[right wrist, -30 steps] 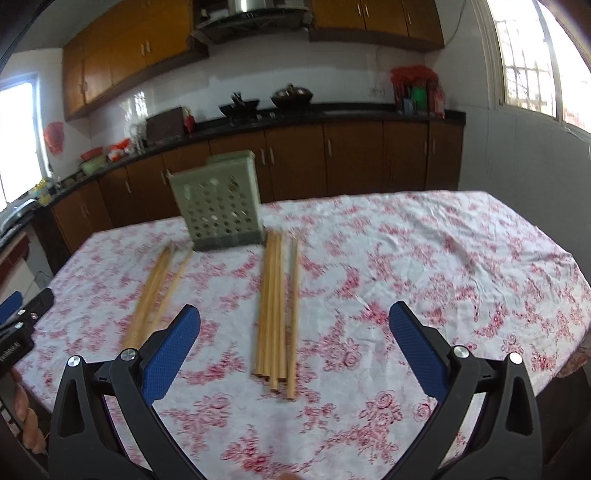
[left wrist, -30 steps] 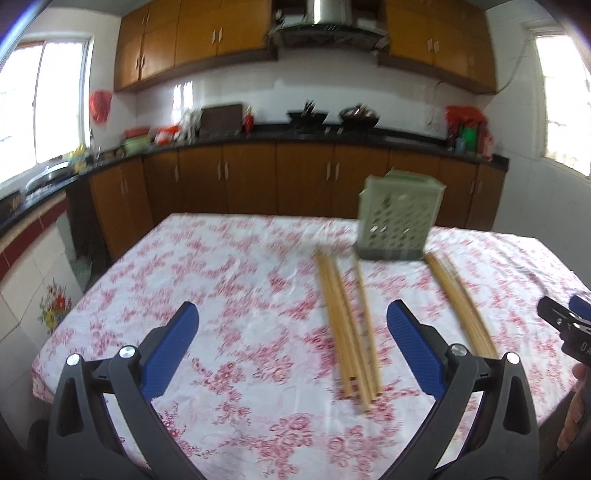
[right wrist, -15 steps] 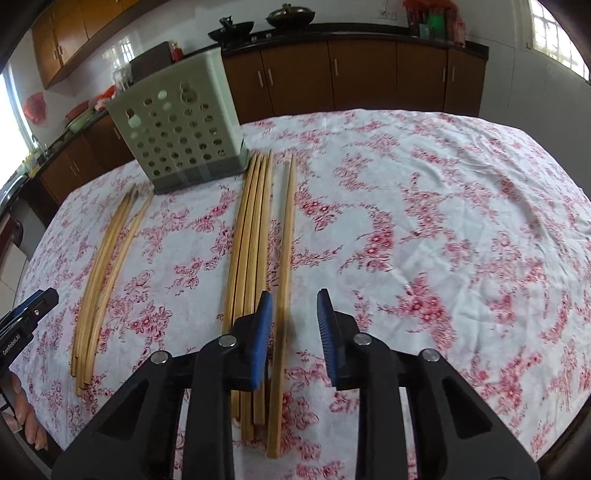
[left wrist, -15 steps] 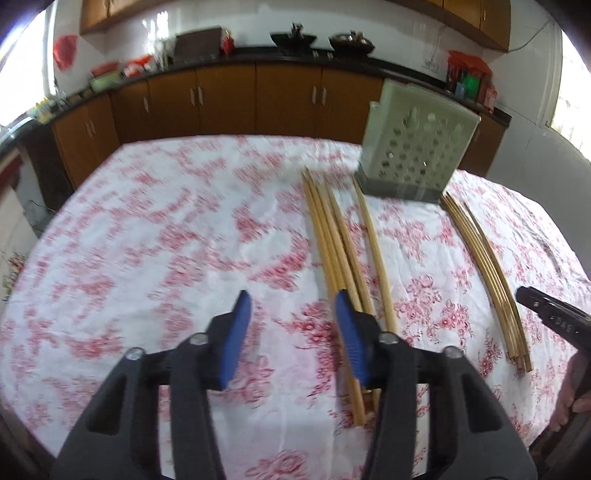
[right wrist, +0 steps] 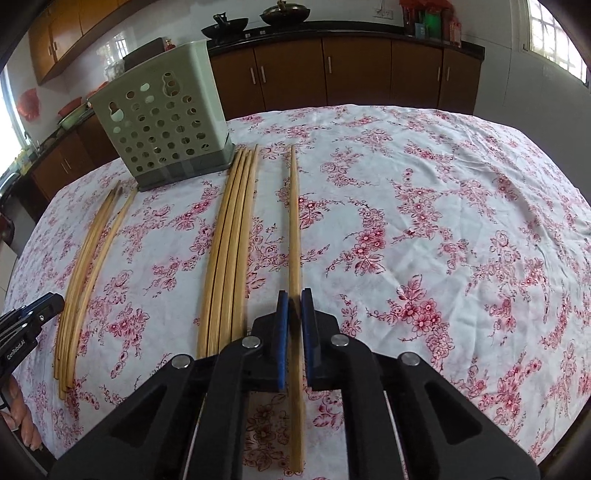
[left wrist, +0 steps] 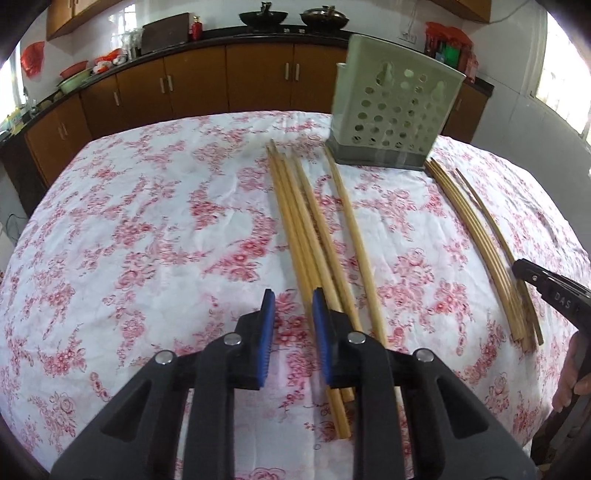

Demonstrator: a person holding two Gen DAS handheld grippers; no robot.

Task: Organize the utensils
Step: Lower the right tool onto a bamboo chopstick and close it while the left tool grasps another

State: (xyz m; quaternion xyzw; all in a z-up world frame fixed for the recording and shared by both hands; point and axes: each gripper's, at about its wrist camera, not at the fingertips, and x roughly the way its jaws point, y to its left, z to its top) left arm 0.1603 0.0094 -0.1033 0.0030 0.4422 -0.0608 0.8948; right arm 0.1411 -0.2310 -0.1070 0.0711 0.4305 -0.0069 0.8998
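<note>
The right gripper (right wrist: 294, 314) is clenched on a single chopstick (right wrist: 293, 229) lying apart from its bundle, an easy one to lift alone. The left gripper (left wrist: 293, 314) is closing around the leftmost chopstick (left wrist: 291, 229) of its group, pads not yet pressing. Farther off, the green perforated holder (left wrist: 395, 118) stands upright, likely their destination. A floral cloth (right wrist: 443, 221) covers the table; kitchen cabinets (left wrist: 192, 81) line the far wall.

Floral tablecloth (left wrist: 155, 229) all over the table, pink on white. Brown cabinets (left wrist: 192, 83) along the back, two dark woks (left wrist: 263, 16) up on the counter, red bag (left wrist: 32, 58) hanging far left.
</note>
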